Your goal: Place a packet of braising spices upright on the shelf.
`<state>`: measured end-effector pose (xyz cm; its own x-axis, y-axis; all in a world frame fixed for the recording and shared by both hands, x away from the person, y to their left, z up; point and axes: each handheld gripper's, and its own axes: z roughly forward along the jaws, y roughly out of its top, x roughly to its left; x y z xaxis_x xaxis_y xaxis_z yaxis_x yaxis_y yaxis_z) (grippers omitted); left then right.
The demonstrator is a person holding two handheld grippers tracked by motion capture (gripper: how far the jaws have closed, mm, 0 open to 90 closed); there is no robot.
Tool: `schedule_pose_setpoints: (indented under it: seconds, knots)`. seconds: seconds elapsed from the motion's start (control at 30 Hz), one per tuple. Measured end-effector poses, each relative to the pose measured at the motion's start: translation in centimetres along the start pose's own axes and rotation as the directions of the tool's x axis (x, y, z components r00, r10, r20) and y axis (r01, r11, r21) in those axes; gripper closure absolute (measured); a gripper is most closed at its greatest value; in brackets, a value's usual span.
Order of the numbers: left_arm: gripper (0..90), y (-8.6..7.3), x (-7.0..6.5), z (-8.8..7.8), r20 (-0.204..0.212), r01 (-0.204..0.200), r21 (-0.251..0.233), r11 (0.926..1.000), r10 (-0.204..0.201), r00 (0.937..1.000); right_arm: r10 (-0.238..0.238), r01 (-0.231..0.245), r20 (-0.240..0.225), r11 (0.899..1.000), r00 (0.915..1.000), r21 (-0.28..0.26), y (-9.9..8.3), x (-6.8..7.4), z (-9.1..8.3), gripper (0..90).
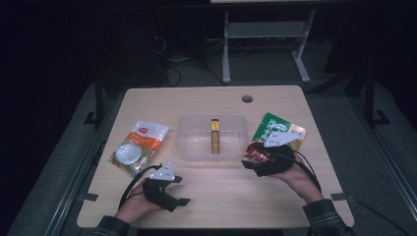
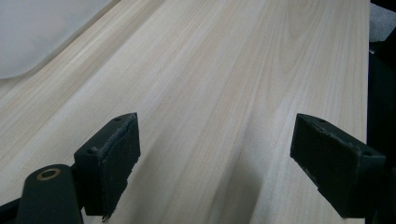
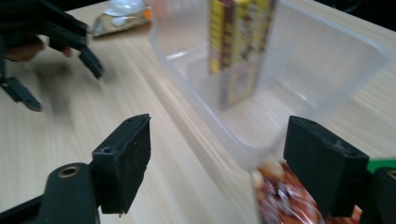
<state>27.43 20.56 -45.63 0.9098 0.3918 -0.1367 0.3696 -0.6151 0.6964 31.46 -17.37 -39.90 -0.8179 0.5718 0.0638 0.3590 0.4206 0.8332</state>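
Note:
A clear plastic container [image 1: 189, 147] stands mid-table with a yellow and brown box [image 1: 215, 135] upright inside it. My right gripper [image 1: 248, 160] hovers at the container's right front corner, over a red-brown snack packet [image 1: 255, 153]. In the right gripper view the right gripper [image 3: 217, 154] is open; the red-brown snack packet [image 3: 280, 200] lies under its right jaw, and the container [image 3: 299, 56] and box [image 3: 238, 42] are just ahead. My left gripper [image 1: 182, 190] rests open near the front left, and in its own view [image 2: 229, 158] there is bare wood between the jaws.
An orange and white packet [image 1: 137, 145] lies left of the container. A green packet [image 1: 275, 125] lies right of it, partly under the right hand. A cable hole [image 1: 247, 98] sits near the table's far edge. A pale rounded shape [image 2: 28, 37] shows far left in the left gripper view.

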Motion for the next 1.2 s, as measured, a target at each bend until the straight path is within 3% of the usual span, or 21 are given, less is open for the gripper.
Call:
schedule_pose_setpoints:
  seconds: [0.17, 0.2, 0.4, 0.43, 0.47, 0.53, 0.57, 0.63, 0.77, 0.83, 0.87, 0.9, 0.93, 0.97, 1.0, 1.07, 1.2]
  knots:
    - [15.4, 0.0, 0.1, -0.1, -0.005, -0.007, 0.002, 1.0, 0.007, 1.0, 0.037, -0.037, 0.04, 0.999, 0.9985, 0.01, -0.9, -1.6, -0.6, 29.9]
    - [15.5, 0.0, 0.1, 0.0, -0.005, -0.006, 0.003, 1.0, 0.006, 1.0, 0.05, -0.051, 0.057, 0.999, 0.9972, 0.02, -1.4, -2.5, -0.9, 37.6]
    - [15.4, 0.0, -0.1, 0.0, 0.0, 0.004, 0.002, 1.0, -0.004, 1.0, 0.085, -0.091, 0.12, 0.995, 0.9891, 0.043, -2.1, -4.1, -1.3, 52.5]
    - [15.4, -0.1, -0.1, 0.1, 0.001, 0.005, 0.002, 1.0, -0.005, 1.0, 0.092, -0.099, 0.131, 0.994, 0.9871, 0.048, -2.2, -4.4, -1.3, 55.5]
    - [15.5, 0.0, -0.1, 0.1, 0.0, 0.005, 0.002, 1.0, -0.005, 1.0, 0.099, -0.109, 0.159, 0.993, 0.9823, 0.055, -2.4, -4.9, -1.3, 64.3]
    - [15.5, 0.0, -0.1, 0.1, 0.001, 0.002, 0.005, 1.0, -0.002, 1.0, 0.108, -0.119, 0.164, 0.991, 0.9806, 0.059, -2.5, -5.2, -1.3, 66.8]
    - [15.5, 0.0, -0.1, 0.1, -0.001, 0.001, 0.006, 1.0, -0.001, 1.0, 0.107, -0.124, 0.2, 0.99, 0.9739, 0.073, -2.6, -6.0, -1.0, 74.5]
    - [15.5, 0.0, -0.1, 0.1, -0.002, 0.005, 0.004, 1.0, -0.005, 1.0, 0.114, -0.131, 0.2, 0.989, 0.9731, 0.072, -2.6, -6.3, -0.9, 76.6]
    - [15.5, 0.0, -0.1, 0.1, -0.005, 0.009, 0.002, 1.0, -0.009, 0.9999, 0.145, -0.166, 0.228, 0.983, 0.9629, 0.077, -2.6, -7.9, -0.2, 87.3]
    - [15.5, 0.0, 0.0, 0.1, -0.004, 0.008, 0.003, 1.0, -0.008, 1.0, 0.16, -0.184, 0.248, 0.98, 0.9555, 0.074, -2.6, -8.7, 0.1, 88.7]
    - [15.5, 0.0, -0.1, 0.1, -0.005, 0.007, 0.001, 1.0, -0.007, 1.0, 0.164, -0.192, 0.28, 0.979, 0.9459, 0.075, -2.4, -9.5, 0.3, 89.7]
    - [15.5, 0.0, -0.1, 0.1, -0.005, 0.007, 0.001, 1.0, -0.007, 1.0, 0.164, -0.192, 0.28, 0.979, 0.9459, 0.075, -2.4, -9.5, 0.3, 89.7]
    - [15.5, 0.0, -0.1, 0.1, -0.005, 0.006, 0.0, 1.0, -0.006, 1.0, 0.19, -0.216, 0.3, 0.975, 0.9348, 0.056, -2.3, -10.4, 0.5, 89.7]
    - [15.4, 0.0, 0.0, 0.1, -0.005, 0.007, 0.003, 1.0, -0.007, 1.0, 0.187, -0.217, 0.319, 0.974, 0.9292, 0.061, -2.3, -10.8, 0.6, 89.8]
    - [15.4, -0.1, 0.0, 0.1, -0.005, 0.003, 0.005, 1.0, -0.003, 1.0, 0.187, -0.217, 0.319, 0.974, 0.9292, 0.061, -2.3, -10.8, 0.6, 89.8]
    - [15.4, -0.1, 0.0, 0.1, -0.005, 0.004, 0.004, 1.0, -0.004, 1.0, 0.208, -0.238, 0.335, 0.97, 0.9189, 0.051, -2.2, -11.8, 0.9, 89.8]
    - [15.5, -0.1, 0.0, 0.1, -0.004, 0.002, 0.005, 1.0, -0.002, 1.0, 0.24, -0.273, 0.408, 0.962, 0.881, 0.024, -3.2, -14.1, 1.9, 89.9]
